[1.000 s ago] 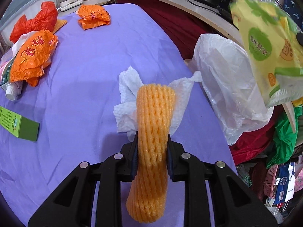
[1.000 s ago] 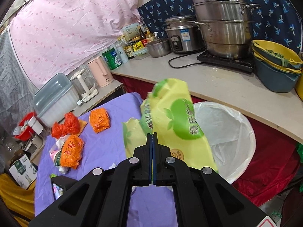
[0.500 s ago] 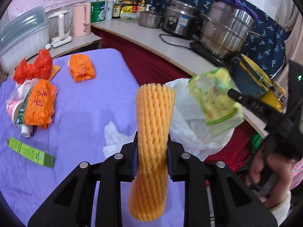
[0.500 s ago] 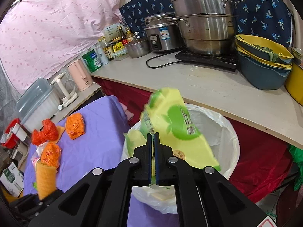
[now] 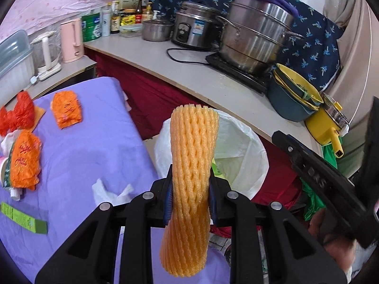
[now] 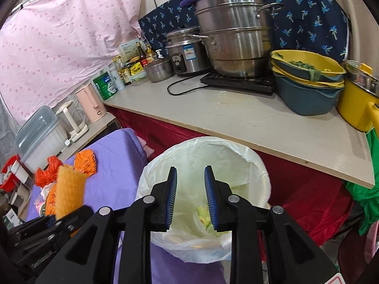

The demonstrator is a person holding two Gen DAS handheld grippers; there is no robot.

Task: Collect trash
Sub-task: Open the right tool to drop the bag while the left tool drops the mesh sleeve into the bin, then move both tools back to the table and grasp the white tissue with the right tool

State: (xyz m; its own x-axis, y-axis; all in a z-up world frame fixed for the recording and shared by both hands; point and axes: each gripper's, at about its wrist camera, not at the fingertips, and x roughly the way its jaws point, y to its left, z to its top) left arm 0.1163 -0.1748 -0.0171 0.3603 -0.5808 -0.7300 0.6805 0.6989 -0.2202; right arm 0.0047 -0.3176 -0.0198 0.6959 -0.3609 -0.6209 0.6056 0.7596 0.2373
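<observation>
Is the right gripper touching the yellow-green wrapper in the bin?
Apart. Right wrist view: right gripper open, empty; wrapper lies inside the bin bag.

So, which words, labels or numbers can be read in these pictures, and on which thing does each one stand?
No text can be quoted with certainty.
Orange bag: large red characters, too blurred to read.
Rice cooker: blue and white sticker, print too small.
Green can: white print, too small.
Green box: print too small.
Steamer: small mark on its side, blurred.
</observation>
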